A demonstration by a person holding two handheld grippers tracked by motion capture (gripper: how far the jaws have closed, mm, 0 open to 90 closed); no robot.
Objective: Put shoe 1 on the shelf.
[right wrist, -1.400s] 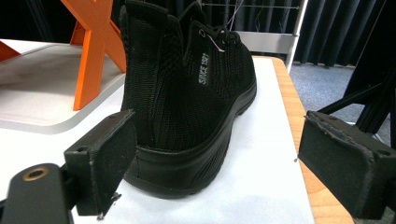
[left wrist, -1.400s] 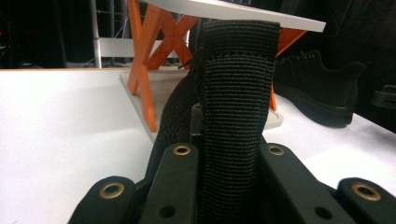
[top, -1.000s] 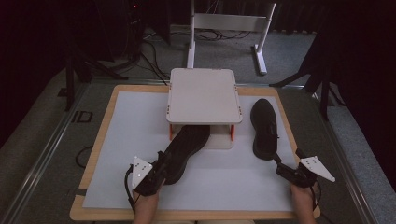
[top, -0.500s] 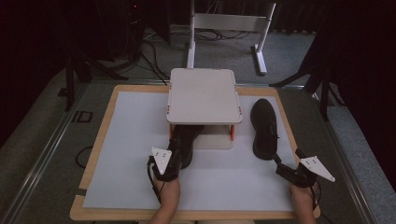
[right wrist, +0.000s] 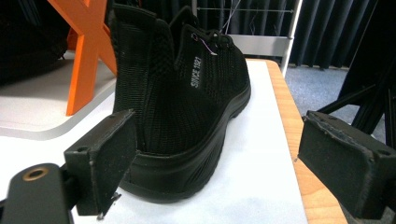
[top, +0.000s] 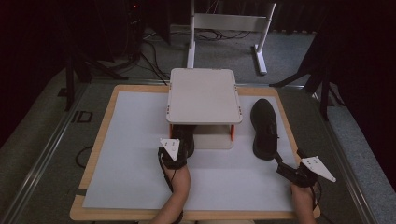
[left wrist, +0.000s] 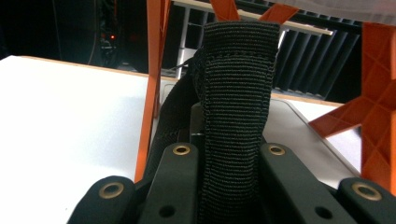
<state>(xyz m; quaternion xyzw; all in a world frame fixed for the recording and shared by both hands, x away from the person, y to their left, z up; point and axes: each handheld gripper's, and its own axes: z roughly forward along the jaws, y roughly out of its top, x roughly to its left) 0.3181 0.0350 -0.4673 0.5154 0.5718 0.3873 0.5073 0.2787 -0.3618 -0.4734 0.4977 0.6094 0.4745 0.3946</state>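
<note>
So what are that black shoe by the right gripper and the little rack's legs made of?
The shoe looks like matte knitted mesh fabric, its weave visible, on a smoother ribbed sole, probably rubber or foam. The rack's legs look like bright orange moulded plastic, with flat, even surfaces and cross-braced struts.

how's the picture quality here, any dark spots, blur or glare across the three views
High view: room around the table is nearly black, the white mat evenly lit. Left gripper view: the shoe's heel strap is sharp, the white mat overexposed. Right gripper view: right shoe sharp, near pads slightly soft.
</note>
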